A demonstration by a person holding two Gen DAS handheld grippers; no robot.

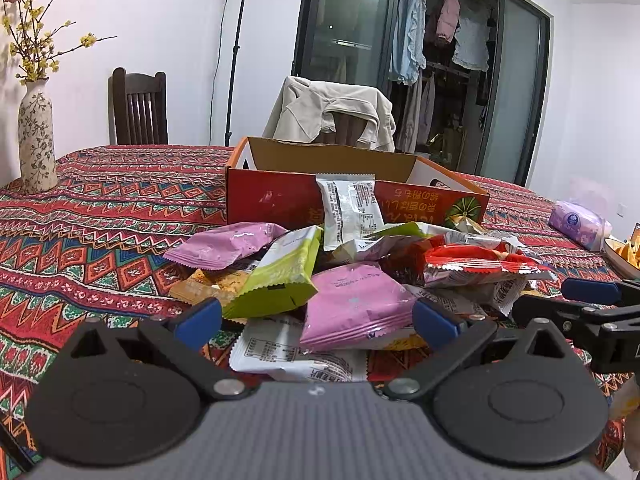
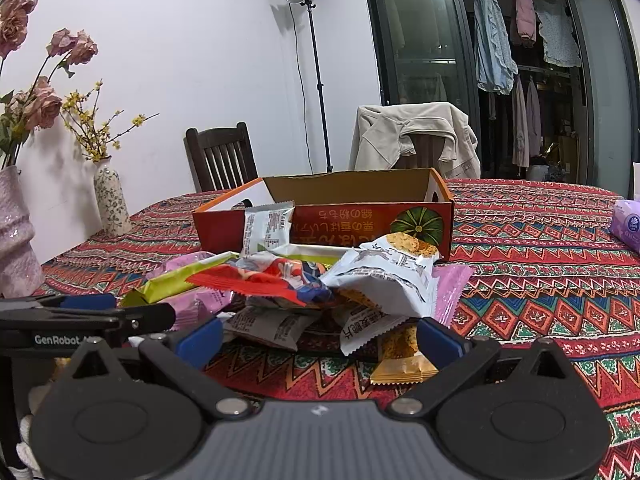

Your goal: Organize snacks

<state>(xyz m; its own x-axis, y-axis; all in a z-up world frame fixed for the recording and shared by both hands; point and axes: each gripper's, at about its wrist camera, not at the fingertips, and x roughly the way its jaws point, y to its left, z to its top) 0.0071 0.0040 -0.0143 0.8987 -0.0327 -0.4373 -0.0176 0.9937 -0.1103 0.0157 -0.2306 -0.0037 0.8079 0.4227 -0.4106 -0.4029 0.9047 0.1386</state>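
Note:
A pile of snack packets lies on the patterned tablecloth in front of an open red cardboard box (image 1: 280, 196) (image 2: 360, 216). In the left wrist view the pile includes a pink packet (image 1: 352, 304), a green packet (image 1: 280, 276), a red packet (image 1: 472, 260) and a white packet (image 1: 350, 208) leaning on the box. My left gripper (image 1: 316, 320) is open, its blue-tipped fingers on either side of the pink packet's near end. My right gripper (image 2: 320, 338) is open just before the pile, near a white packet (image 2: 384, 280) and an orange packet (image 2: 404, 364). Neither holds anything.
A floral vase (image 1: 36, 136) (image 2: 110, 204) stands at the table's far left. A pink vase (image 2: 16, 248) is at the left edge. A purple tissue pack (image 1: 580, 224) (image 2: 628, 228) lies at the right. Chairs stand behind the table, one draped with a beige jacket (image 1: 332, 112).

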